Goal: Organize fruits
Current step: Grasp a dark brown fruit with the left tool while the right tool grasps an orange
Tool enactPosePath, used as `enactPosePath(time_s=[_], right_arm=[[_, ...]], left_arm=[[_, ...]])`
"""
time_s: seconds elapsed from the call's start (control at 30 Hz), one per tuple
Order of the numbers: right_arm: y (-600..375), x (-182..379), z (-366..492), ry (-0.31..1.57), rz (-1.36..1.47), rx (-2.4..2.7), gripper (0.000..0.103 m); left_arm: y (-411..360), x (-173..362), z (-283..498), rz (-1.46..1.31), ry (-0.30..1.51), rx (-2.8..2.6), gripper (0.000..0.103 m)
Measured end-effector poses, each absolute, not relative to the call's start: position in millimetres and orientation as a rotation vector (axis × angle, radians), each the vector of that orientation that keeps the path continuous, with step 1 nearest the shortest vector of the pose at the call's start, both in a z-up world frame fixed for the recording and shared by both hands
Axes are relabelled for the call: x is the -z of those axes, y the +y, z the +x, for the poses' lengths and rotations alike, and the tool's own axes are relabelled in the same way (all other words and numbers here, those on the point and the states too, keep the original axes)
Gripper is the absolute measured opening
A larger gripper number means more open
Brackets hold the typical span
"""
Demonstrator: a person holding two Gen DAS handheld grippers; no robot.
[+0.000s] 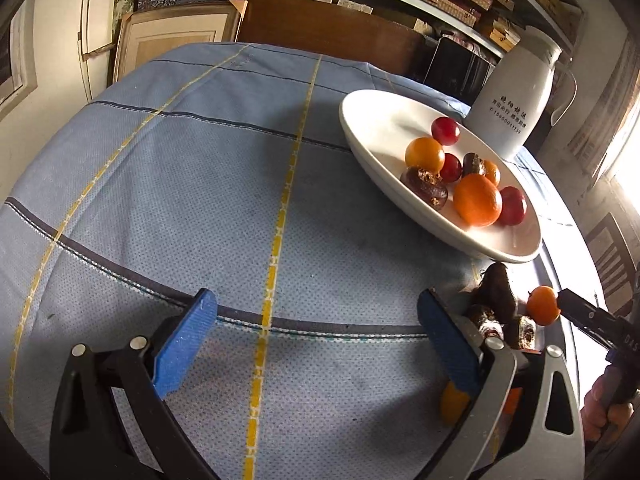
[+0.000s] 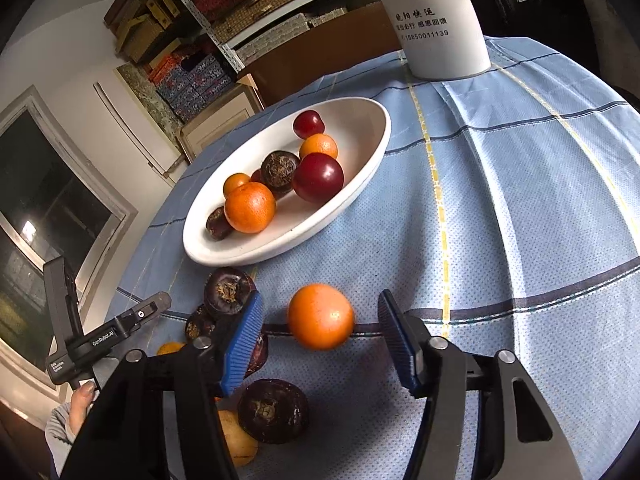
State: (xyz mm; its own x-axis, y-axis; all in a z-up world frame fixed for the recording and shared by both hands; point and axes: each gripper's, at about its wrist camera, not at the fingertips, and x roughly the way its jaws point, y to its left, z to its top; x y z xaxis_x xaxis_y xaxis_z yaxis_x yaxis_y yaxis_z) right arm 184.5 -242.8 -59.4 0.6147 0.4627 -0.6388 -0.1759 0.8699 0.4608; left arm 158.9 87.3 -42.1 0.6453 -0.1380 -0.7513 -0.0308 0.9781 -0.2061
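Right hand-held gripper (image 2: 320, 336) spread apart, orange (image 2: 321, 317) between its fingers untouched, white dish (image 2: 356, 196) beyond

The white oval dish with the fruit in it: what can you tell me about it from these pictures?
The white dish is a long, shallow oval, glossy like glazed ceramic, with a thick rounded rim. It sits flat on the blue checked tablecloth, in front of a white jug. Inside lie oranges, dark red round fruits and brownish-purple water-chestnut-like ones, bunched together; the end nearest the jug is bare. More fruit lies on the cloth beside it. Neither gripper touches it.
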Motion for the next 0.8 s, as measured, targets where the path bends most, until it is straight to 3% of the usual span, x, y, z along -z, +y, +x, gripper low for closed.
enactPosePath(time_s=[0.27,0.37,0.8], right_arm=[[-231,65,185,0.861,0.313,-0.374,0.048],[-226,65,184,0.855,0.273,-0.365,0.038],[-259,54,187,0.788,0.410,-0.317,0.038]], left_arm=[[78,44,162,-0.147,0.887,0.041,0.098],[78,44,162,-0.143,0.887,0.042,0.098],[21,11,145,-0.025,0.755,0.315,0.098]])
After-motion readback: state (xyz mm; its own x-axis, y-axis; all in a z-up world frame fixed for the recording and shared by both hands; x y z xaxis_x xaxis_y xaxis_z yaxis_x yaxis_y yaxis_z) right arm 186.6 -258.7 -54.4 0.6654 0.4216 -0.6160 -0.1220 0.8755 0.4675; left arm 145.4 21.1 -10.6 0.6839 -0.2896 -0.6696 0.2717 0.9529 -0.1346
